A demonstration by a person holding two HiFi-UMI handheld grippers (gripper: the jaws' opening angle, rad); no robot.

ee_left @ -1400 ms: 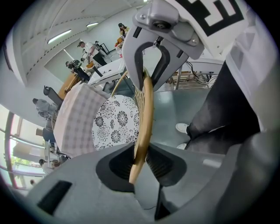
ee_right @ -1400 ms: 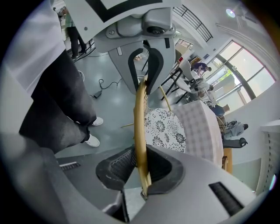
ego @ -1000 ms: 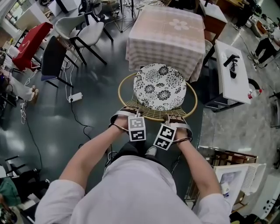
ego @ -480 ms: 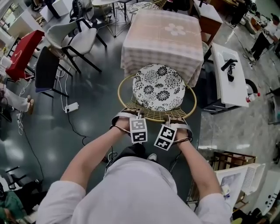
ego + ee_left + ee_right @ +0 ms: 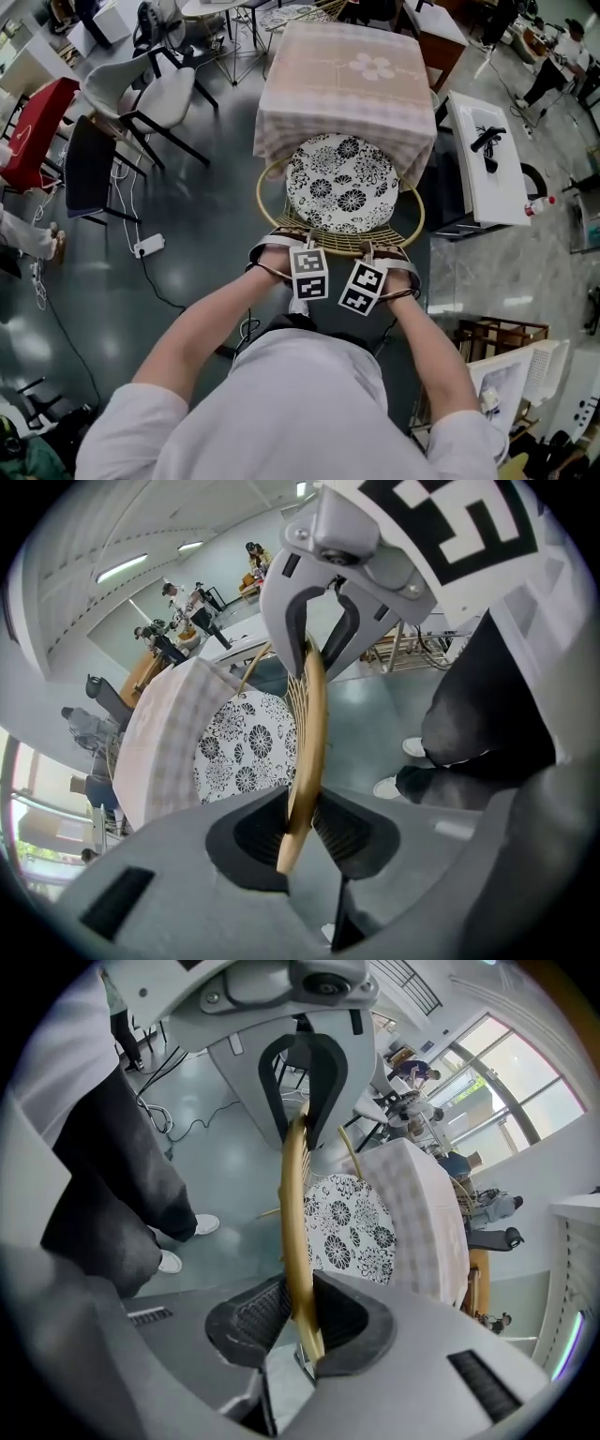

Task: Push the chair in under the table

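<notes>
A rattan chair with a round black-and-white floral cushion [image 5: 341, 183] stands against a table [image 5: 347, 75] draped in a pale checked cloth. The cushion's far edge reaches under the cloth's hem. My left gripper [image 5: 302, 247] and right gripper [image 5: 367, 249] sit side by side on the near rim of the chair's curved back [image 5: 337, 247]. In the left gripper view, the left gripper [image 5: 302, 832] is shut on the tan rim [image 5: 307, 733]. The right gripper view shows the right gripper [image 5: 302, 1312] shut on the same rim [image 5: 294, 1204].
Grey chairs [image 5: 141, 89] and a black chair [image 5: 89, 169] stand at the left. A power strip with its cable [image 5: 145, 246] lies on the dark floor. A white side table [image 5: 487, 159] is close on the right of the table, with a wooden crate [image 5: 497, 337] nearer.
Both grippers have moved forward with the chair's rim in them. The chair has slid toward the table, and its cushion now meets the cloth's edge.
</notes>
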